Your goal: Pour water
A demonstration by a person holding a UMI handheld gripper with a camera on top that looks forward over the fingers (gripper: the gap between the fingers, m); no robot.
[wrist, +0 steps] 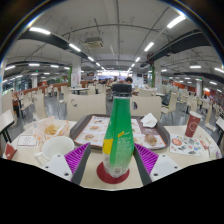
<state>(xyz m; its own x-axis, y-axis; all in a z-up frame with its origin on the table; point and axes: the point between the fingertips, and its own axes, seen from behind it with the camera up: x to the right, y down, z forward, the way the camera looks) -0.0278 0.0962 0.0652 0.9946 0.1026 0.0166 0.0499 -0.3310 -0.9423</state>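
Green bottle point(118, 140) upright between the fingers of the gripper point(118, 161), dark cap on top, label with red and white print facing the camera, base over a red coaster point(112, 175) on the near edge of the worktop point(90, 172). Purple pads point(147, 157) at either side of the bottle's lower half — close against it, though whether both press on it cannot be told. Fingers set narrow, about the width of the bottle. Behind the bottle, toward the middle of the worktop, a tray point(94, 130) with a paper liner and bits of food. Left of it, a pale bowl point(57, 146) and, further left, a plate point(49, 128) with yellowish food. A small red thing point(9, 150) at the far left edge, too blurred to name. Right of the bottle, crumpled napkin point(150, 121) and a round dish point(153, 140); beyond these a white plate point(186, 145) with scraps, and a red cup point(192, 125) upright near the right edge. Past the worktop, a large canteen hall — rows of pale tables and chairs point(85, 103), a column, strip lights point(73, 47) across a dark ceiling.
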